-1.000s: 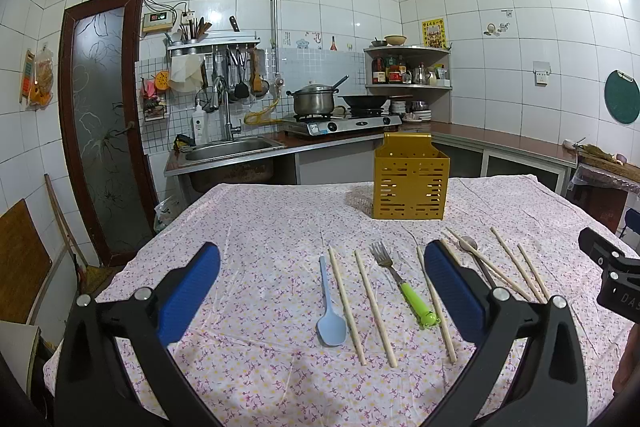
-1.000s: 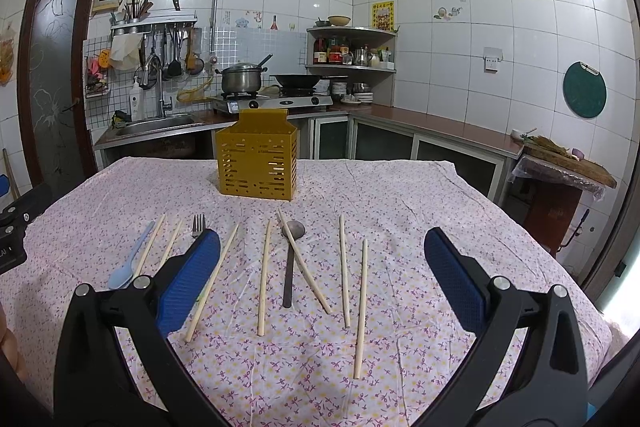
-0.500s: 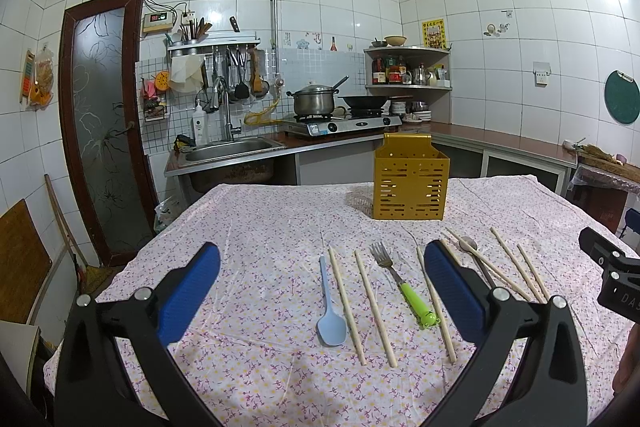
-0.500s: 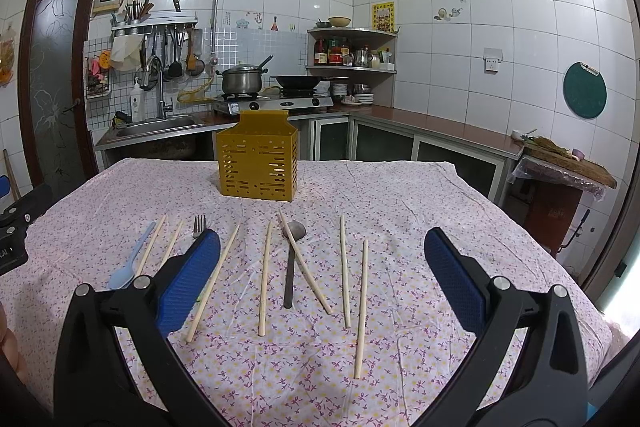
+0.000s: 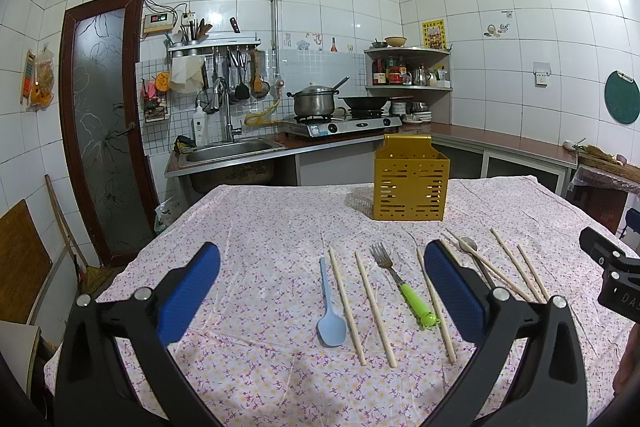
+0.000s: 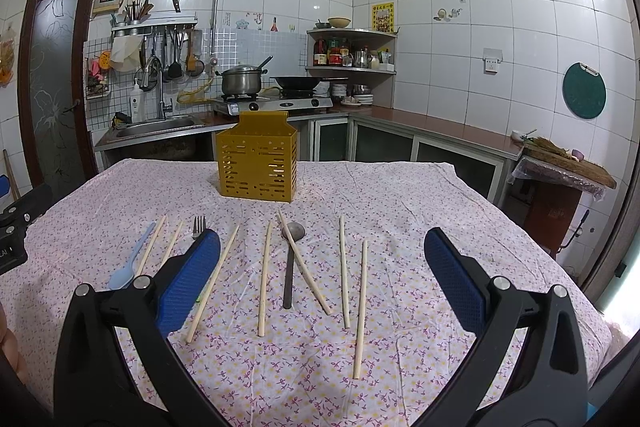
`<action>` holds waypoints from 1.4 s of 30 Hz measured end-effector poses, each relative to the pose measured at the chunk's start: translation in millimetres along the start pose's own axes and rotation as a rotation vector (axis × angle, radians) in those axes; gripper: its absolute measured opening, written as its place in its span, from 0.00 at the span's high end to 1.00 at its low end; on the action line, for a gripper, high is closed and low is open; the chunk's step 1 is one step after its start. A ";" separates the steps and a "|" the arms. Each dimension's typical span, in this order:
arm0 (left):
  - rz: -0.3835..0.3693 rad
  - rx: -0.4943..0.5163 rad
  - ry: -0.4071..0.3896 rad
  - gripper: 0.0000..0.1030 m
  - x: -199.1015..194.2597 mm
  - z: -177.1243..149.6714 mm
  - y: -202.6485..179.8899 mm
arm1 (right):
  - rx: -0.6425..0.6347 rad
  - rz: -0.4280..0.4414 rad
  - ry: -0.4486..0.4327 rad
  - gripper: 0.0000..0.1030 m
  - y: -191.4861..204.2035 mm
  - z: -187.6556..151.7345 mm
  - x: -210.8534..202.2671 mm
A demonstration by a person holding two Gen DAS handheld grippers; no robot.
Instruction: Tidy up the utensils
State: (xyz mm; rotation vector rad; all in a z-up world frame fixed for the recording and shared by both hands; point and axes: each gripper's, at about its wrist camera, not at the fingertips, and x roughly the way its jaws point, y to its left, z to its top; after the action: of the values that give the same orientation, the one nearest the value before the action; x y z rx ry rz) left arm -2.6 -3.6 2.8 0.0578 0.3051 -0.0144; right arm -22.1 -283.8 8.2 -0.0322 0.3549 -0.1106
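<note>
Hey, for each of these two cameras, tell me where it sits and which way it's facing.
Left wrist view: sits on the left tongs, looking forward over the table at the blue spoon and green-handled fork; its own open blue-padded fingers show, with the other tongs at the right edge.
Right wrist view: sits on the right tongs, facing the dark spoon and chopsticks; its open fingers show.
Shared: the yellow utensil holder, the floral tablecloth and the kitchen counter behind.
</note>
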 end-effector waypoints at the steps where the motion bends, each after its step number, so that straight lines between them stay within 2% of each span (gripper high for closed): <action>1: -0.001 0.000 0.000 0.03 0.0 0.1 -0.1 | 0.000 0.000 0.000 0.04 0.0 0.2 0.0; 14: 0.002 0.003 0.006 0.03 1.6 -1.0 -0.6 | -0.001 -0.001 0.001 0.04 -0.4 -0.7 0.4; 19: 0.003 -0.007 0.058 0.03 14.0 -2.9 1.1 | 0.005 0.003 0.021 0.04 -1.9 -2.8 9.4; 23: -0.010 -0.011 0.110 0.03 32.1 -7.6 2.3 | 0.019 0.021 0.079 0.04 -5.4 -4.3 30.7; 29: -0.008 -0.004 0.180 0.03 67.7 -2.1 3.6 | 0.027 0.052 0.145 0.04 -10.4 5.7 66.9; 33: -0.024 -0.018 0.249 0.03 105.3 2.6 8.0 | 0.002 0.026 0.203 0.04 -9.9 13.8 98.3; 38: -0.032 -0.030 0.354 0.03 158.7 4.4 11.5 | 0.012 0.049 0.321 0.04 -16.1 20.1 155.6; 42: -0.041 -0.037 0.426 0.03 196.4 5.8 15.3 | 0.002 0.029 0.369 0.04 -23.1 24.9 193.8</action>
State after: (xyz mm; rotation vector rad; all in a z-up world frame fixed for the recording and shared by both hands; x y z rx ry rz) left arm 186.8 10.3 -50.0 0.0171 0.7319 -0.0369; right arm 164.8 -328.5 -34.1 -0.0048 0.7237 -0.0879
